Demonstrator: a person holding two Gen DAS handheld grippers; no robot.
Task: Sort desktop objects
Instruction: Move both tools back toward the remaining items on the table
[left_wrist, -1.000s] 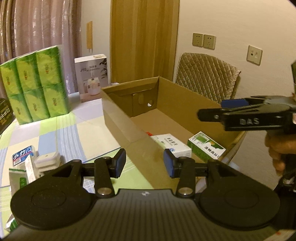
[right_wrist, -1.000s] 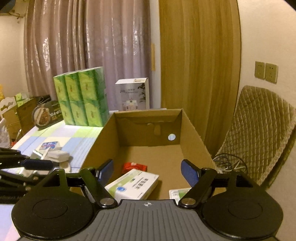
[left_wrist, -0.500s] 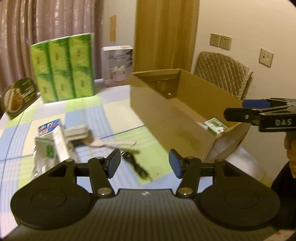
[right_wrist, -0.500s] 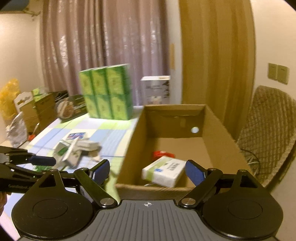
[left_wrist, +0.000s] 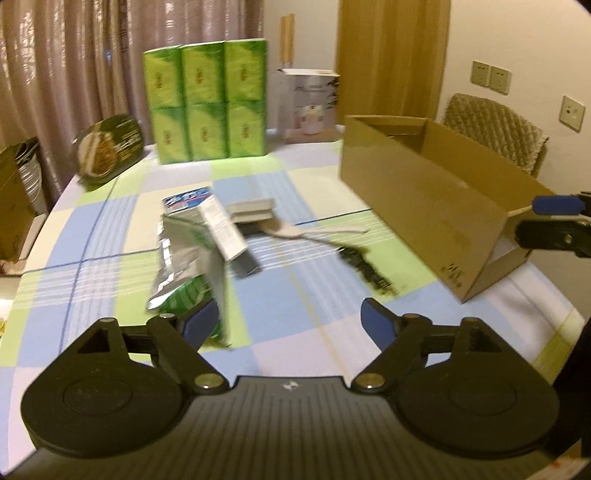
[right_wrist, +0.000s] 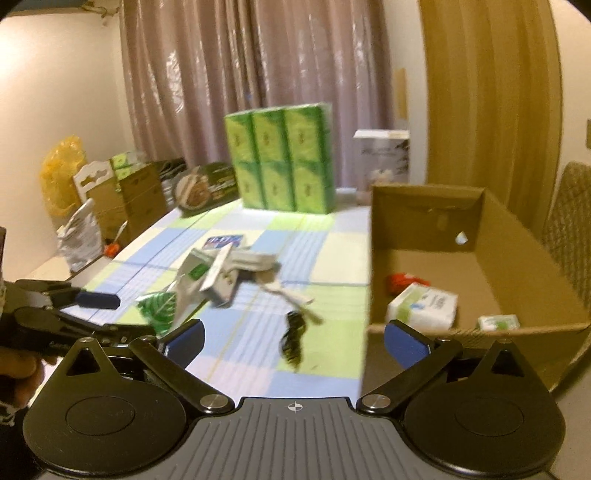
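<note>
Left gripper (left_wrist: 293, 325) — fingers spread wide, nothing between them; the silver-green packet (left_wrist: 188, 269) lies just ahead of its left fingertip, the black cable (left_wrist: 364, 267) ahead toward its right one. Right gripper (right_wrist: 295, 338) — equally wide apart and unladen; the cardboard box (right_wrist: 517, 258) sits beyond its right fingertip, a white carton (right_wrist: 423, 306) inside.
</note>
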